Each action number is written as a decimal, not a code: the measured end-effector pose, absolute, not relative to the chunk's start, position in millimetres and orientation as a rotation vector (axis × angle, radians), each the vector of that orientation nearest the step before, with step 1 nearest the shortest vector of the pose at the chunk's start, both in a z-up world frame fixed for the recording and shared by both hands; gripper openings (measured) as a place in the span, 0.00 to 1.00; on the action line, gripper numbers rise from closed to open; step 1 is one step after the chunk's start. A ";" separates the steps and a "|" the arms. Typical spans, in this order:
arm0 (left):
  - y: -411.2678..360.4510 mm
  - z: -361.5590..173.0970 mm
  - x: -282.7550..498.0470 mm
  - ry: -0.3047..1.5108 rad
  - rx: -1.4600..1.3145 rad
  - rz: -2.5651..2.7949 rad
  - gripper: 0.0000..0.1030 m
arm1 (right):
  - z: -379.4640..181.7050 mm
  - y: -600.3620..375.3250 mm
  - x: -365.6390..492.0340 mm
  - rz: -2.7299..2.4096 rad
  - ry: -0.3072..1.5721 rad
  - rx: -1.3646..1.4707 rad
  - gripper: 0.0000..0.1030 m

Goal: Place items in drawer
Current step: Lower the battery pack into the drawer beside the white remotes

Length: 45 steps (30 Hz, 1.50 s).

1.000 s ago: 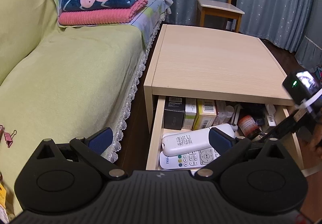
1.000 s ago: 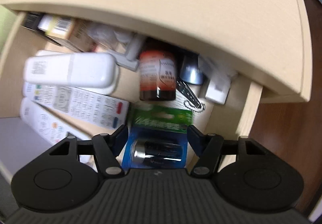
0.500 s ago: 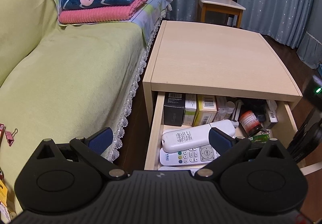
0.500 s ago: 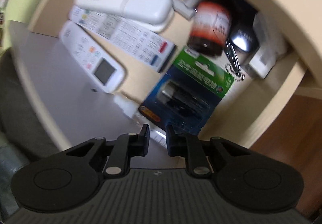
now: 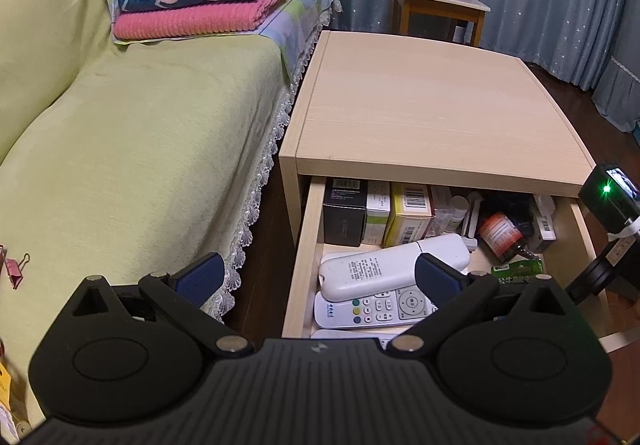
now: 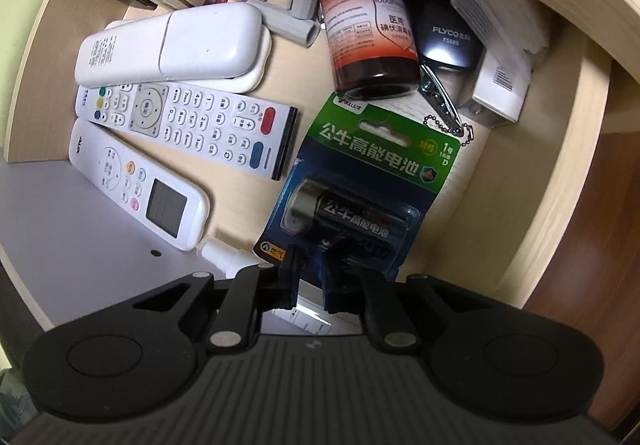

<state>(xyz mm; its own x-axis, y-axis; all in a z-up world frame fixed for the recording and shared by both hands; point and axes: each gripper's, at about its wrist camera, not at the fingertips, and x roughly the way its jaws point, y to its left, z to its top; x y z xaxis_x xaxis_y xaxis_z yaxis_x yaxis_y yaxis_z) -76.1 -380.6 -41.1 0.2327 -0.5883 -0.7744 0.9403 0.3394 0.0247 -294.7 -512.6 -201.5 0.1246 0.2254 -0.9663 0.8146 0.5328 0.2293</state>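
Observation:
The wooden drawer (image 5: pixel 302 245) of the low table stands pulled out, and its right wall (image 6: pixel 552 149) is near my right gripper. A green-and-blue battery pack (image 6: pixel 360 181) lies flat on the drawer floor, below a brown bottle (image 6: pixel 368 41). My right gripper (image 6: pixel 312 273) hovers shut over the pack's near edge, and nothing shows between its fingers. Three white remotes (image 6: pixel 176 117) lie at the left. In the left wrist view my left gripper (image 5: pixel 316 265) hangs open above the drawer's front left, holding nothing. The battery pack (image 5: pixel 520 271) and the bottle (image 5: pixel 500 235) show there too.
Boxes (image 5: pixel 408 217) stand along the drawer's back, with a black razor (image 6: pixel 448 41) and a nail clipper on a chain (image 6: pixel 440 105) at right. The table top (image 5: pixel 432 105) overhangs them. A green sofa (image 5: pixel 132 149) with folded blankets (image 5: pixel 204 1) is left, a chair (image 5: pixel 436 1) behind.
My right gripper went from open around the battery pack to shut, and drew back a little; the pack now lies in the drawer. The left gripper barely moved.

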 end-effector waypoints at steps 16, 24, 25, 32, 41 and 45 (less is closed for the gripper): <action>-375.2 -39.9 -74.1 0.753 0.557 -1.115 0.99 | -159.3 -501.2 -315.9 -0.613 1.286 0.900 0.12; -376.3 -39.8 -80.8 0.750 0.568 -1.133 0.99 | -169.2 -526.5 -314.1 -0.698 1.129 0.906 0.14; -375.6 -39.1 -81.6 0.748 0.569 -1.134 0.99 | -177.0 -524.8 -306.9 -0.708 1.132 0.890 0.14; -372.6 -37.8 -79.1 0.746 0.564 -1.118 0.99 | -206.6 -524.7 -278.3 -0.773 1.205 0.860 0.12; -370.9 -36.6 -81.3 0.735 0.564 -1.130 0.99 | -209.4 -543.8 -264.1 -0.748 1.296 0.756 0.03; -370.2 -36.1 -81.9 0.737 0.561 -1.132 0.99 | -207.9 -549.9 -261.4 -0.731 1.293 0.758 0.03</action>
